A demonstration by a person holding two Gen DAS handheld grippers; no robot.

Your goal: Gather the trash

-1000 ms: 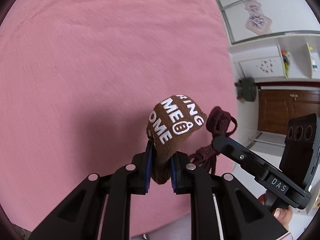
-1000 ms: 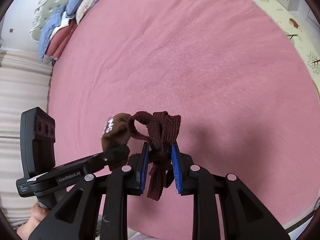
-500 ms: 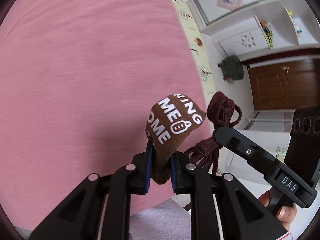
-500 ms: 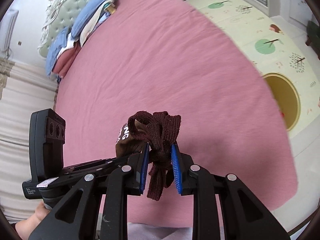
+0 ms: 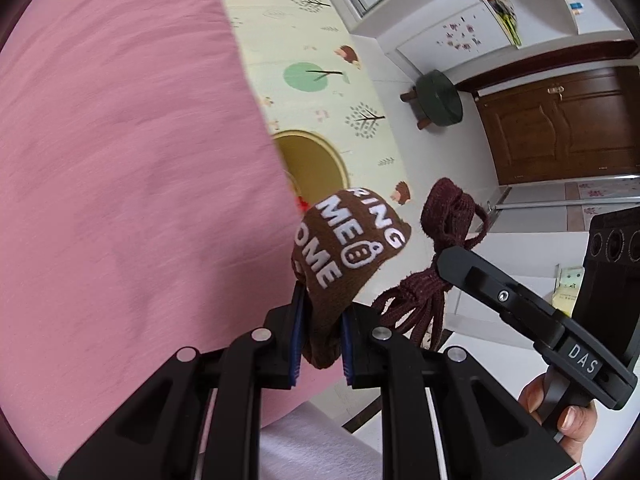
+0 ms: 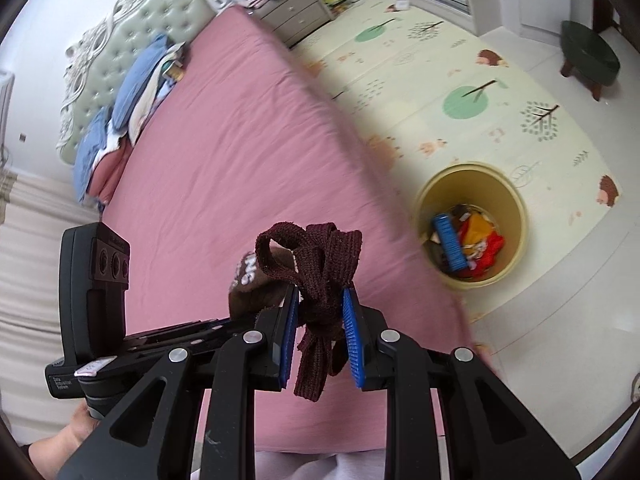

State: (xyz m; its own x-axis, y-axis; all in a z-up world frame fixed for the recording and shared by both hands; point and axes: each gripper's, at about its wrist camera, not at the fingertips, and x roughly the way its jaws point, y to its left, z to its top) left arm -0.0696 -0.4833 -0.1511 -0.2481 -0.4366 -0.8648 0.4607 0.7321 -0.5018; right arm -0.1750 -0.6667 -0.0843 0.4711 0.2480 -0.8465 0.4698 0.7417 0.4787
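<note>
My left gripper (image 5: 320, 336) is shut on a brown sock with white lettering (image 5: 348, 248), held above the edge of the pink bed (image 5: 120, 184). My right gripper (image 6: 320, 336) is shut on a knotted maroon woven strap (image 6: 316, 264); the strap also shows in the left wrist view (image 5: 448, 216), just right of the sock. The sock shows behind the strap in the right wrist view (image 6: 252, 284). A yellow trash bin (image 6: 428, 196) stands on the play mat beside the bed, holding red, orange and blue items. The sock partly hides the bin in the left wrist view (image 5: 316, 160).
A patterned play mat (image 6: 460, 68) covers the floor right of the bed. A dark green stool (image 6: 588, 52) stands at the far right, near a brown door (image 5: 560, 128). Pillows and folded bedding (image 6: 120, 120) lie by the padded headboard. A nightstand (image 6: 296, 12) stands beyond the bed.
Both grippers have swung with their loads from over the bed toward its edge. The floor mat, the yellow bin and the stool have come into view.
</note>
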